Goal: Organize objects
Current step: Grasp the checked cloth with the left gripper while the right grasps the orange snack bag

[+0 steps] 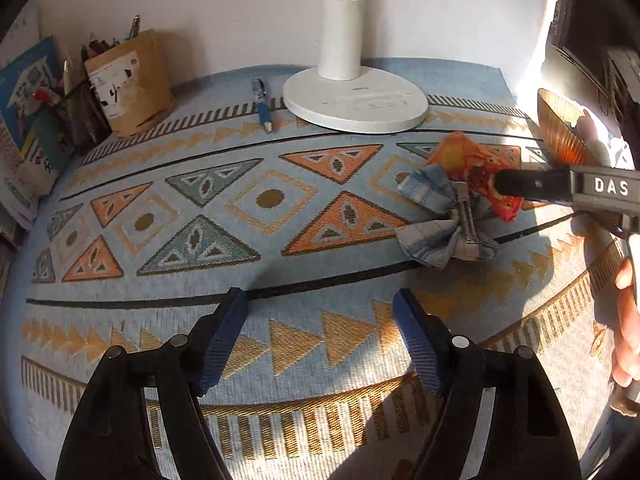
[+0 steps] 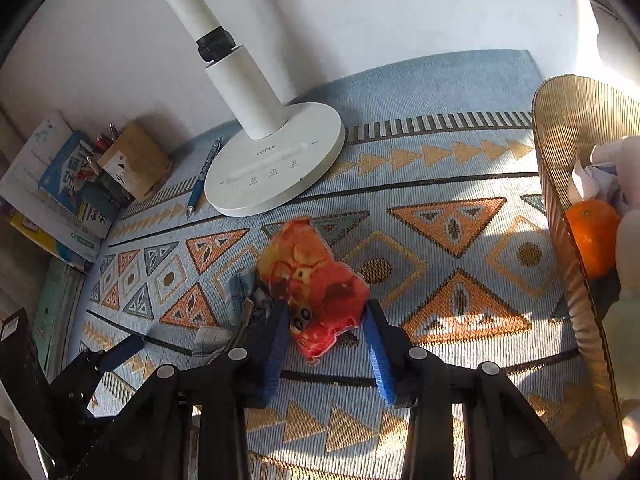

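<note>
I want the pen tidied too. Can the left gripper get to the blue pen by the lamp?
Probably yes. The left gripper is open and empty, and only bare cloth lies between it and the pen. The lamp stands beside the pen, not over it.

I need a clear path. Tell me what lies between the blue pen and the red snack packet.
Only bare patterned cloth between the pen and the packet, with the lamp base just beside that stretch; the right wrist view shows it.
</note>
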Tool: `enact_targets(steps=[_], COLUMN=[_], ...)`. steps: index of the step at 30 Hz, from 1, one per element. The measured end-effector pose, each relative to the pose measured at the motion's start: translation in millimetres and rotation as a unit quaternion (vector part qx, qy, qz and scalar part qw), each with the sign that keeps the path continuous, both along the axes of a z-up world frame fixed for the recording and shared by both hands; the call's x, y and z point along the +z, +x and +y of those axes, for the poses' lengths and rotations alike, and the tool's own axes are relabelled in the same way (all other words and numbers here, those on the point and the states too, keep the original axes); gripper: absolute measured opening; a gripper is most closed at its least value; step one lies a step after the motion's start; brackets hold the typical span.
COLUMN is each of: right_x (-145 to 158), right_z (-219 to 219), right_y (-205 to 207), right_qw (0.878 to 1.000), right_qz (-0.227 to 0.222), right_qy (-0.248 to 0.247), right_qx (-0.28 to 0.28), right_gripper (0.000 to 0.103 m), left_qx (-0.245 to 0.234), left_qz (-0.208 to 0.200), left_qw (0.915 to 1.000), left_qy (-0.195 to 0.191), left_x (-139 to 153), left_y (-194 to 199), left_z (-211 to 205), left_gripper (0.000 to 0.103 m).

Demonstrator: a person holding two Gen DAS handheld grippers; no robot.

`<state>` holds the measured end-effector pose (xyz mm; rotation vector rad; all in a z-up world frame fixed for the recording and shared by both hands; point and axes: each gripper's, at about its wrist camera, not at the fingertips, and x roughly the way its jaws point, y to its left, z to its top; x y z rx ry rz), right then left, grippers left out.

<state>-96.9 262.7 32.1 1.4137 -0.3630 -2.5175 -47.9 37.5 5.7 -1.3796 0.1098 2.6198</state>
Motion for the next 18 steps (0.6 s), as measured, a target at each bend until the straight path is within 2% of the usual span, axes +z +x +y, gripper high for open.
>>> enact_targets(steps=[2,4,6,7,9,11,13,15,18], right_x=[1.7,5.9,8.6,9.8,15.0,15.2,10.1,4.1,-8.2], right_z=[-1.6,1.4,4.7,3.7,-3.4,-20.6,-32.0,-36.1,-35.4], right_y=[14.2,19.7,18.0,16.1,14.8,9.7,4.7,-1.7,-12.2], right_qw=[1.000,0.999,0.999,0.999,0.998,0.995,0.990,0.989,0.988], right_qz=[0.007,0.023,0.028,0.030,0.049,0.057,0.060,0.060,0.050], right_qy=[0.015,0.026,0.029,0.024,0.027,0.070,0.116,0.125,0.132], right_qx=[-0.011,-0.020,-0.018,-0.012,0.012,0.043,0.051,0.060,0.059], right_gripper=[0.038,0.041,0.063,0.065,0.065,0.065,0.062,0.052,0.051], left_qx=[0.014,0.001,-0.027,-0.044,-0.074,-0.094,-0.103,-0.112,-0.120], left_qz=[-0.003,-0.007,-0.006,-0.002,0.005,0.005,-0.002,-0.007,-0.004], left_qw=[0.9996,0.9985,0.9969,0.9963,0.9954,0.9944,0.9937,0.9923,0.9915], left_qy=[0.022,0.055,0.074,0.073,0.061,0.047,0.045,0.053,0.049], left_x=[2.0,4.9,8.0,9.8,11.8,8.9,4.1,1.0,0.3], left_y=[-0.4,-0.1,-2.1,-0.4,0.1,-5.5,-14.0,-20.8,-26.3], left_z=[-17.9,-23.4,-9.1,1.3,24.8,46.9,58.5,65.4,74.4], left_gripper=[0.073,0.073,0.073,0.073,0.073,0.073,0.073,0.070,0.070])
